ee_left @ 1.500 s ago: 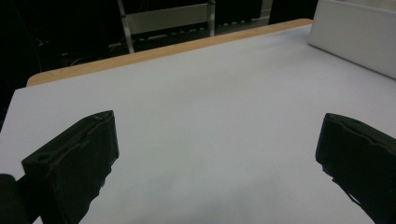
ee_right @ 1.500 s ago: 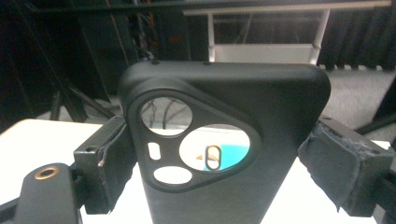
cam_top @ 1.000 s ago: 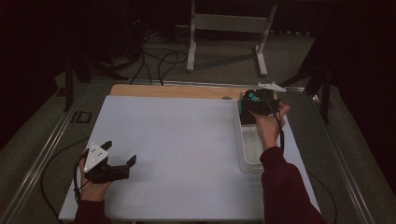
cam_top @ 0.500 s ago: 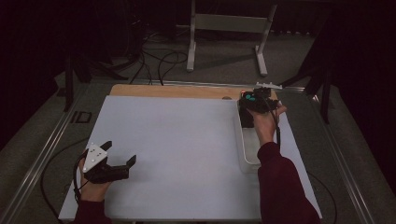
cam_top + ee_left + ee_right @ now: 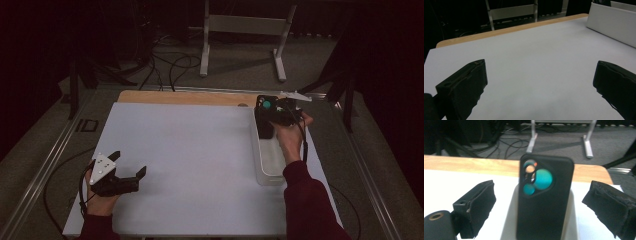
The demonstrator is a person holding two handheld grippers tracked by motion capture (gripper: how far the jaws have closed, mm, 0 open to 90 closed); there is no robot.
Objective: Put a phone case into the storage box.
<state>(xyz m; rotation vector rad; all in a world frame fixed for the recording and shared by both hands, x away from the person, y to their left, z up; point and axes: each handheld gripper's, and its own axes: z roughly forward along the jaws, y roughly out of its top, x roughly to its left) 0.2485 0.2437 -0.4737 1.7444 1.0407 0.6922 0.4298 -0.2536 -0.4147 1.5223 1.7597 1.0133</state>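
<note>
Right gripper [image 5: 539, 202] has just been opening; its jaws stand wide either side of the phone case [image 5: 544, 200] without pressing it, so the case leans upright in the tray's [image 5: 261, 172] far end, apparently released there

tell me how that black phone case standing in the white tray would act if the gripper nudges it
The black phone case stands upright, tall and thin, at the far end of the white tray, so a nudge would probably tip it. It looks like matte rubbery material, likely grippy and somewhat flexible. If empty, it is probably light.
</note>
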